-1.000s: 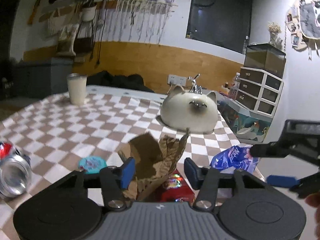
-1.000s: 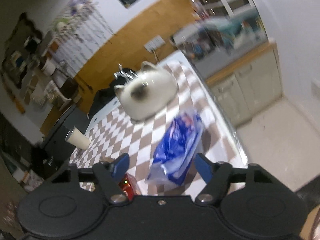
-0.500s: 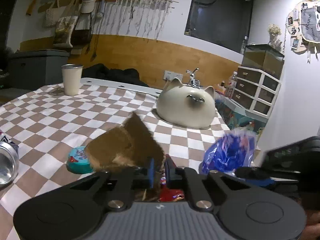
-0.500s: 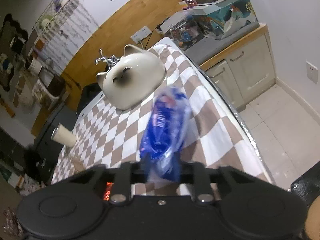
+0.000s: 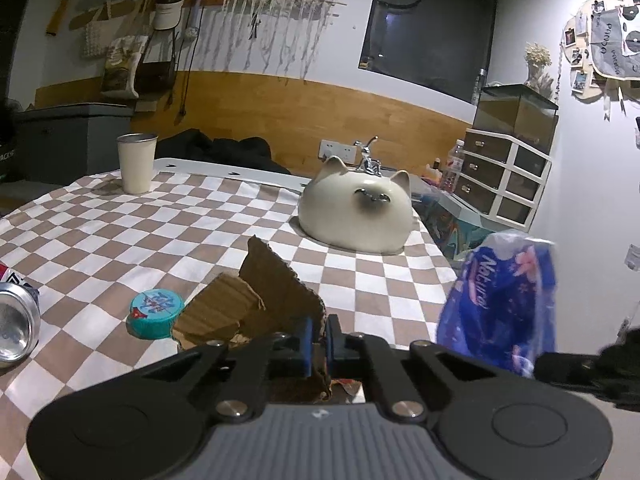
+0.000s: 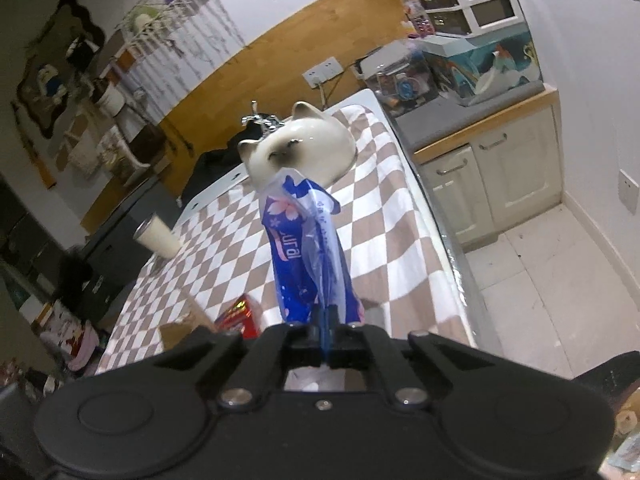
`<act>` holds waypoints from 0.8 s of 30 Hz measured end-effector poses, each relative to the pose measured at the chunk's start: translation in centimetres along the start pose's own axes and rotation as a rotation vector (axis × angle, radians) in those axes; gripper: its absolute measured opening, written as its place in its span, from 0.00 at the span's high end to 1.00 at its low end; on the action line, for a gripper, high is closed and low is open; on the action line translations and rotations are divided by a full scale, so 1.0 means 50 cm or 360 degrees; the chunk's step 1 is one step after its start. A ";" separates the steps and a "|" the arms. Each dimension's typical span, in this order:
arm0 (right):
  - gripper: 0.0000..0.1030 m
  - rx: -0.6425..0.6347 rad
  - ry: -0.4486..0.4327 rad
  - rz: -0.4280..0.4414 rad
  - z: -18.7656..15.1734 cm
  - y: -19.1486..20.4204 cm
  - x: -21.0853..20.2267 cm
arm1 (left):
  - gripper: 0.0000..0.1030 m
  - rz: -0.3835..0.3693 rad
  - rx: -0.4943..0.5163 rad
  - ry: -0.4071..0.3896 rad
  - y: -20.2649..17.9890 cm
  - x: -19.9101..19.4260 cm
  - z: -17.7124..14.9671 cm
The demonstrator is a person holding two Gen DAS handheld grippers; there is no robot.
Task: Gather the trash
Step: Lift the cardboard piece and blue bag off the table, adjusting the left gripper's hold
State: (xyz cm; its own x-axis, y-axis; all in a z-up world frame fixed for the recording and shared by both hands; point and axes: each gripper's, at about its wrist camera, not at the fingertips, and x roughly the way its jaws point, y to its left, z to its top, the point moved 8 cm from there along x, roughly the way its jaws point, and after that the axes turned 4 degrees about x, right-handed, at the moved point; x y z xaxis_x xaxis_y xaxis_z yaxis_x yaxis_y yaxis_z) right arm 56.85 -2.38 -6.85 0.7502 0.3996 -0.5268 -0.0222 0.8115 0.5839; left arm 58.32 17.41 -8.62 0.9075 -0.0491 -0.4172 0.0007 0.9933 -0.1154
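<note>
- Trash is in both my claws: my left claw (image 5: 317, 338) is clamped on the cardboard (image 5: 256, 300), my right claw (image 6: 326, 330) is pinched tight on the blue wrapper (image 6: 306, 248).
- I grip each piece by one edge, so I judge both are lifted clear for carrying off.
- The cardboard sits just on the near side of the cat bowl (image 5: 356, 216), torn tip pointing up toward it, long axis slanting up and away from me.
- The wrapper hangs right of the cat bowl, past the table (image 5: 120, 236) edge; long axis runs straight out from my fingers.
- Near-left of the cat bowl, a teal lid (image 5: 156, 312) and a can (image 5: 16, 332) lie uncollected.
</note>
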 end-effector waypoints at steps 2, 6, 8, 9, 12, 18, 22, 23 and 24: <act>1.00 -0.0042 0.0011 0.0016 -0.008 -0.001 -0.032 | 0.94 0.0009 0.0005 0.0002 -0.003 -0.009 -0.001; 1.00 -0.0144 0.0037 0.0055 -0.031 -0.006 -0.096 | 0.94 0.0015 0.0025 -0.0003 -0.017 -0.032 -0.004; 1.00 -0.0184 0.0049 0.0071 -0.045 -0.009 -0.124 | 0.94 0.0016 0.0038 -0.0004 -0.024 -0.046 -0.006; 1.00 -0.0200 0.0057 0.0078 -0.053 -0.013 -0.137 | 0.94 0.0016 0.0045 -0.0006 -0.029 -0.055 -0.006; 1.00 -0.0242 0.0064 0.0083 -0.071 -0.023 -0.168 | 0.94 0.0039 0.0081 -0.0017 -0.040 -0.086 -0.013; 1.00 -0.0262 0.0086 0.0116 -0.101 -0.039 -0.200 | 0.94 -0.0010 0.0052 -0.0051 -0.067 -0.185 -0.040; 1.00 -0.0271 0.0102 0.0139 -0.120 -0.044 -0.215 | 0.94 -0.0032 0.0026 -0.0057 -0.077 -0.252 -0.065; 1.00 -0.0273 0.0116 0.0149 -0.127 -0.044 -0.220 | 0.94 -0.0033 0.0023 -0.0059 -0.079 -0.268 -0.072; 1.00 -0.0279 0.0130 0.0160 -0.133 -0.043 -0.225 | 0.94 -0.0034 0.0023 -0.0059 -0.082 -0.283 -0.079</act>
State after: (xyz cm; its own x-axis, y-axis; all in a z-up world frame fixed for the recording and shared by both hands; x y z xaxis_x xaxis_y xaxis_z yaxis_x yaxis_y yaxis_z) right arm 44.05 -5.77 -6.29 0.6824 0.5099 -0.5238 -0.2144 0.8246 0.5235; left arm 43.83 13.63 -5.80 0.9223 -0.0663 -0.3809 0.0257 0.9935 -0.1107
